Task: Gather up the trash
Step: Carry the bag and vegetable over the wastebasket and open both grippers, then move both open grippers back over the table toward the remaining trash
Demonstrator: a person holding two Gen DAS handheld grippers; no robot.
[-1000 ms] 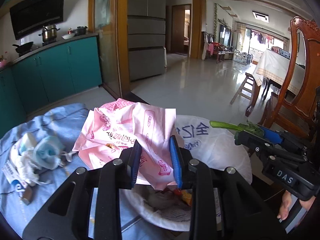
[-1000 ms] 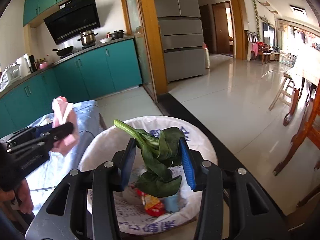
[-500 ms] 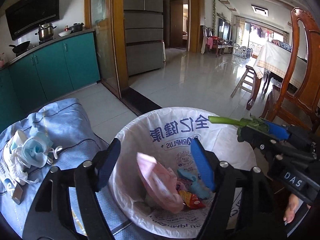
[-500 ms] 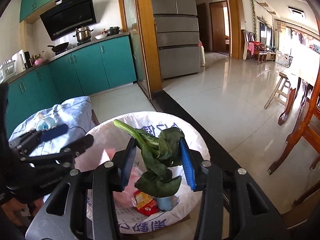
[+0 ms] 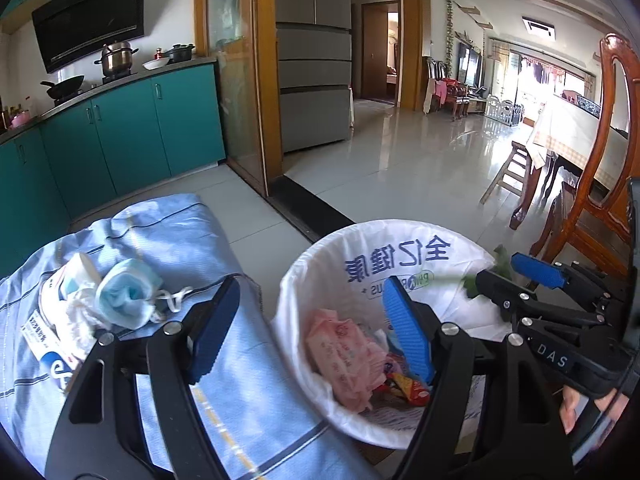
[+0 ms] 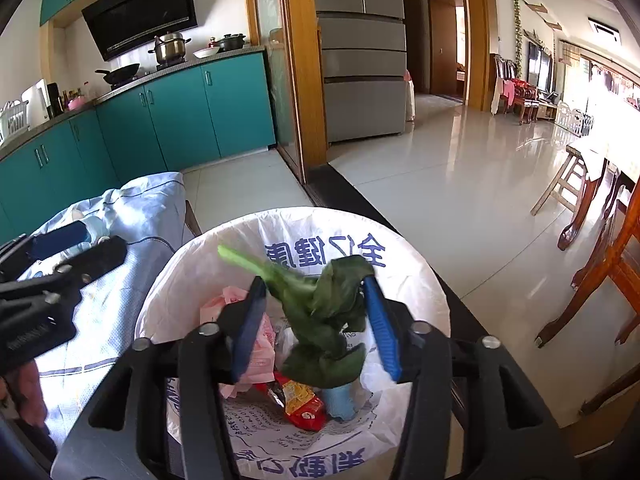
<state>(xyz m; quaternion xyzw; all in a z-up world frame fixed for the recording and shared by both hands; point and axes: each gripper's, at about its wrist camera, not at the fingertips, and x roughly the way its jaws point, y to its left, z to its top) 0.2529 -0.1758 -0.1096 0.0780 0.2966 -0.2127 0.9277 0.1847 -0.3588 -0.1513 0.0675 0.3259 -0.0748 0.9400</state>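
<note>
A bin lined with a white printed bag point(image 5: 472, 248) point(image 6: 404, 256) stands beside a table under a blue cloth point(image 5: 224, 392). A pink wrapper point(image 5: 344, 356) lies inside it among other wrappers. My left gripper point(image 5: 310, 326) is open and empty, straddling the bin's left rim. A blue face mask point(image 5: 126, 300), crumpled tissue and a white tube point(image 5: 52, 312) lie on the cloth to its left. My right gripper point(image 6: 316, 324) hangs over the bin with its jaws opening. A green leafy vegetable point(image 6: 320, 312) is loose and blurred between them.
A wooden chair point(image 5: 600, 200) point(image 6: 612, 268) stands right of the bin. Teal cabinets point(image 5: 120, 136) and a grey fridge point(image 6: 360, 60) are behind, with glossy tiled floor between. The right gripper point(image 5: 510, 274) reaches in from the right in the left wrist view.
My left gripper opened and the pink wrapper fell into the bin, then the gripper shifted left. My right jaws widened and the leaf came loose between them.
</note>
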